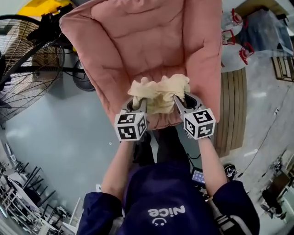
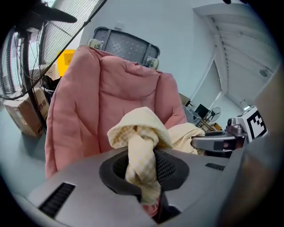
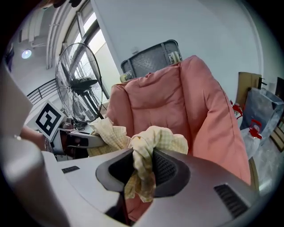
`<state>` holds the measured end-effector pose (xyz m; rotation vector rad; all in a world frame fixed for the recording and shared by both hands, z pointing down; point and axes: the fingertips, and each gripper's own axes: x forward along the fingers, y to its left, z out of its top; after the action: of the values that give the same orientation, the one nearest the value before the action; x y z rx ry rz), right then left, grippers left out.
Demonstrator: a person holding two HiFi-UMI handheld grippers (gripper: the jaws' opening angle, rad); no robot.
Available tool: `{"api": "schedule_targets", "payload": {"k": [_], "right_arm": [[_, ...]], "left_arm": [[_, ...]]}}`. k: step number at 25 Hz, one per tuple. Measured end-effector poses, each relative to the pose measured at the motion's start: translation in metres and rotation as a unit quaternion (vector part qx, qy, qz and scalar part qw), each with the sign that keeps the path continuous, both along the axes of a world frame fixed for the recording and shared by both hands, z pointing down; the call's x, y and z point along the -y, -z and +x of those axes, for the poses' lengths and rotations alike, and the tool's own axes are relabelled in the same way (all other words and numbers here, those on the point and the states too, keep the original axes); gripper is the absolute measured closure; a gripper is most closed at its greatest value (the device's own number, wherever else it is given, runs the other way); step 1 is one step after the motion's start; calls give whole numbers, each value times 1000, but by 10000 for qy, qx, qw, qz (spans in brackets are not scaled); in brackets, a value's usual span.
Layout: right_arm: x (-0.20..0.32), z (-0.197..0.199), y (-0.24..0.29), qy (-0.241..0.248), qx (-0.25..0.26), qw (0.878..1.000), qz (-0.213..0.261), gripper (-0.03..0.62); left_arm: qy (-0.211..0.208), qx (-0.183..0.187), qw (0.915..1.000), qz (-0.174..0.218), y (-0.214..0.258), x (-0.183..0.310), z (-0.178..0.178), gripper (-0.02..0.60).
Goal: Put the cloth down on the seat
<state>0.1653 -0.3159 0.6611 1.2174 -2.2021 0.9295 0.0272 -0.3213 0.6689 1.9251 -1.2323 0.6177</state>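
A pale yellow checked cloth (image 1: 159,93) hangs bunched between my two grippers, just over the seat of a pink padded chair (image 1: 151,41). My left gripper (image 1: 137,103) is shut on the cloth's left end (image 2: 141,153). My right gripper (image 1: 181,102) is shut on its right end (image 3: 144,165). Both point down toward the front of the seat cushion (image 1: 161,121). In the left gripper view, the chair back (image 2: 120,97) rises close behind the cloth, and the right gripper (image 2: 222,142) shows at the right.
A large standing fan (image 1: 23,64) stands left of the chair, with a yellow object (image 1: 43,7) behind it. A wooden slatted panel (image 1: 232,110) lies right of the chair. Bags (image 1: 257,27) sit at the far right. A cardboard box (image 2: 24,115) rests on the floor.
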Motion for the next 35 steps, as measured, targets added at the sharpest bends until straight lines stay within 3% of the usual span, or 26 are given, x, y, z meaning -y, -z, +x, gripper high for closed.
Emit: {"api": "schedule_targets", "payload": {"k": [5,18,22,27,35], "right_arm": [[9,2,-43,10,20,9995,-321,482],[21,3,-160,-349,174,9923,-1178,482],[15,7,-197,-430,57,9878,-1493,482],[5,15,-228,-473,31,9851,-1652,482],[-4,17,-261,-632,95,9789,-1943,482]], "left_arm": [[265,50,9989,-394,-41,4,-5,502],[171,229,9940,-1054,-144,18,1,500],[377,259,9903,-1315,-176,17,-5,500],[525,-21,9870,-1517,-196,19,2,500],[444,191,9822,-1814,-232,8,9,499]]}}
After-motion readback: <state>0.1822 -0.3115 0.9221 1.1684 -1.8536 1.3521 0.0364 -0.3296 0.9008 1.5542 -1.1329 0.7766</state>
